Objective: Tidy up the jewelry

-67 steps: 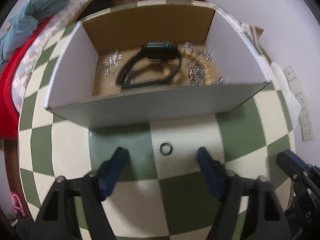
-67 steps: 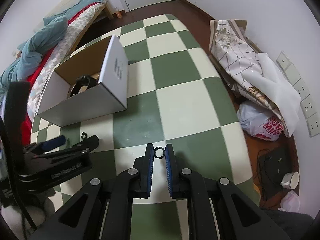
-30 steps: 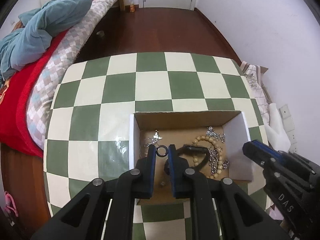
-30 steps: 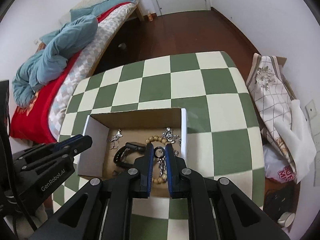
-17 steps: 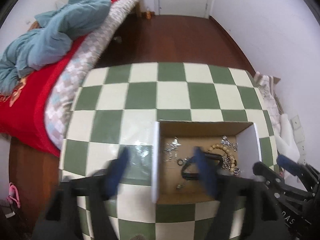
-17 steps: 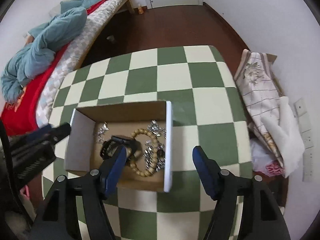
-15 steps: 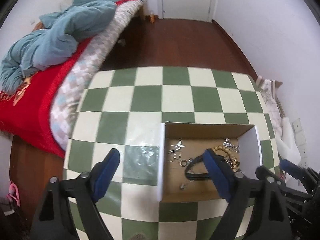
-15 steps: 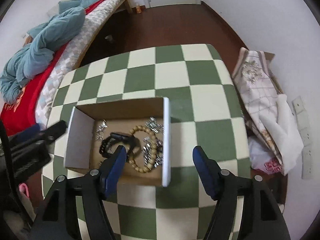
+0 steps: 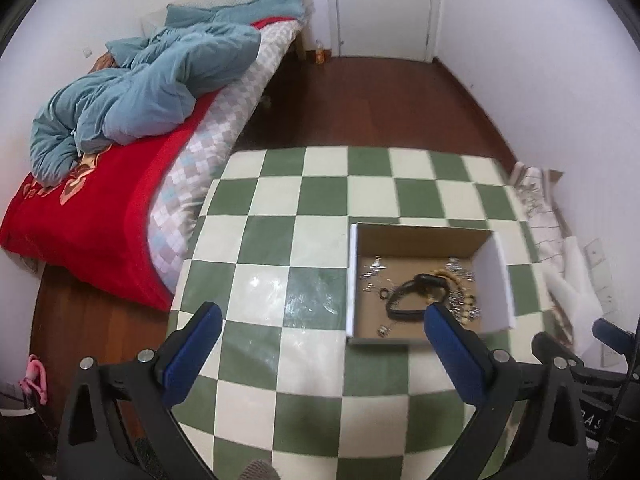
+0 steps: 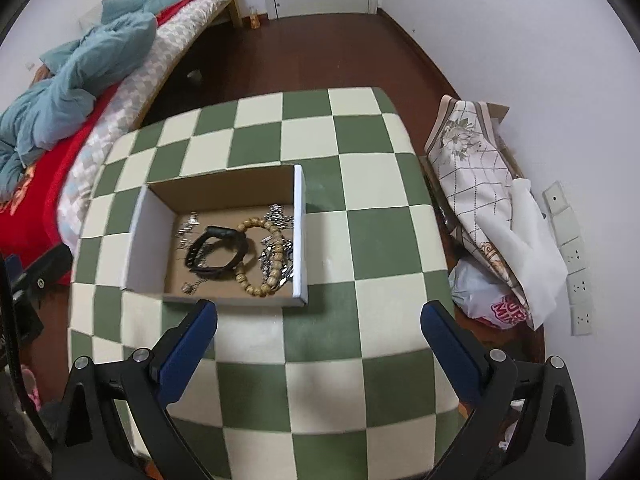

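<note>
Both the left tongs (image 9: 318,318) and right tongs (image 10: 319,316) are opening wide, nothing between them. The jewelry box (image 10: 299,236) sits mid-worktop (image 10: 384,296), holding a black wristband (image 10: 218,250) and bead bracelet (image 10: 262,256).

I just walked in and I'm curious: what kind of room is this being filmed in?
Most likely a bedroom in a home. A bed with a rumpled blue quilt stands beside a checkered table, and a white door opens off the wooden floor.
</note>
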`<state>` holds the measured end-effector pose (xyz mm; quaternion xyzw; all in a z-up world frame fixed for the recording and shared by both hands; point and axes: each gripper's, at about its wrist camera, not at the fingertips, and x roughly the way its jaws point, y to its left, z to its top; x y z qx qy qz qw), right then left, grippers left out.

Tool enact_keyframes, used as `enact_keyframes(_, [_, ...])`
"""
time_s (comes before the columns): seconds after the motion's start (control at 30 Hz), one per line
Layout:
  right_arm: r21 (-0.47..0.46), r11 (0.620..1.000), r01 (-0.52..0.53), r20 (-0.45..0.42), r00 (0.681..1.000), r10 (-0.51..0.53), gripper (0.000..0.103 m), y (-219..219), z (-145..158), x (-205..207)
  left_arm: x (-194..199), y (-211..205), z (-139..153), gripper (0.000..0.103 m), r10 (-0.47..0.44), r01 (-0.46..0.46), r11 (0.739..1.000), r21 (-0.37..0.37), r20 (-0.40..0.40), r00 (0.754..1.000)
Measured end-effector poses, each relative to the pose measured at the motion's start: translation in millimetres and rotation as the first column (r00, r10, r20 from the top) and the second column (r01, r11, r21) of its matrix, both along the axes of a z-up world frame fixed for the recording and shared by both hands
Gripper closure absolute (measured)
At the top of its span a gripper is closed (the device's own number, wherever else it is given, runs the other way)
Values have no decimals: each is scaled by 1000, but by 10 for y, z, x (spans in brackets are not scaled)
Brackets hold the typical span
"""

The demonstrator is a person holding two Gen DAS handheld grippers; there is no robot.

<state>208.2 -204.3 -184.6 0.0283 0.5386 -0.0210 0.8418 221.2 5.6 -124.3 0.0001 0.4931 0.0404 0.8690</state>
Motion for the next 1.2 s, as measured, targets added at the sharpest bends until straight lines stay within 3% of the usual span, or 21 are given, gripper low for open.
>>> enact_keyframes(0.67, [-21, 1000, -6, 260, 966, 11, 0, -1, 1546, -1382, -1144, 22, 1228, 0, -38, 49, 997, -56, 183, 982])
enact_keyframes(0.93, [-20, 1000, -6, 302, 953, 12, 0, -7, 1936, -1654, -1355, -9, 1502, 0, -52, 68, 995, -77, 193, 980])
enact_keyframes(1.2, [-43, 999, 5, 305, 952, 8, 0, 3, 2097, -1577, -1260, -52, 1614, 0, -41, 58, 995, -80, 200, 979])
